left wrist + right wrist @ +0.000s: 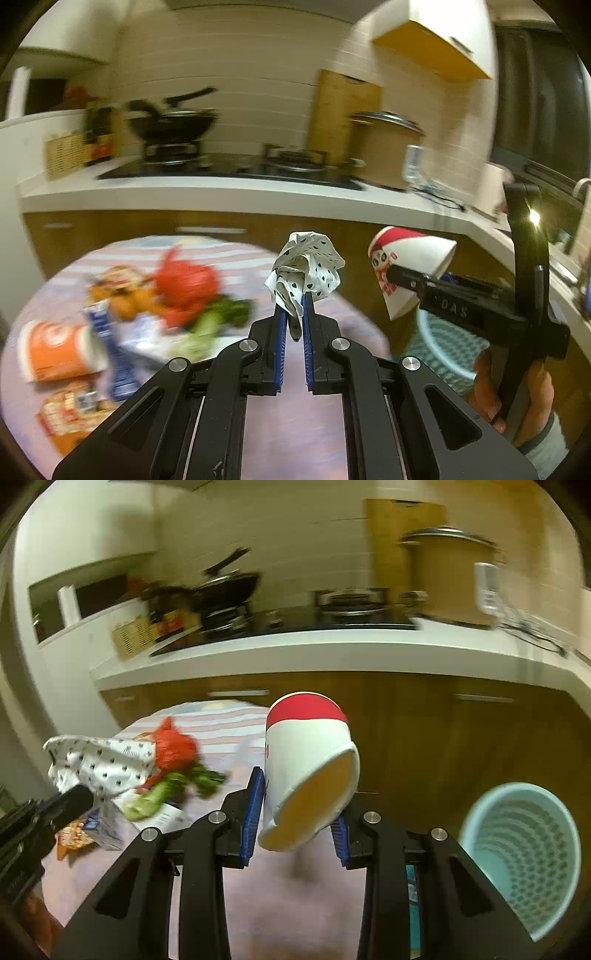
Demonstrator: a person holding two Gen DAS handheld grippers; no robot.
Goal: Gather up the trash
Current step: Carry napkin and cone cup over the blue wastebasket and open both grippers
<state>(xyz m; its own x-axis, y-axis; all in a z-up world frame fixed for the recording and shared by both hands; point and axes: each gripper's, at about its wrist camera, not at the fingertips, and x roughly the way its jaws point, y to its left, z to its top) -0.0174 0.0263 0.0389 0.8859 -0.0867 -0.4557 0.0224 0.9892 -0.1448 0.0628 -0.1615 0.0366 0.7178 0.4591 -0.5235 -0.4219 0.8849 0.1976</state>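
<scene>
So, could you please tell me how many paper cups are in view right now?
2. A red-and-white cup is held in the right gripper beside the teal basket; an orange cup lies on its side on the table. The blurred litter may hide others.

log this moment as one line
left tongs: shut on spotted napkin | right tongs: shut on paper cup | bin: lower right, nothing dropped yet

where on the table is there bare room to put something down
Bare cloth lies on the near right part of the table, under the left gripper toward the bin. The left side is crowded: orange cup, snack packets, red bag, greens.
</scene>
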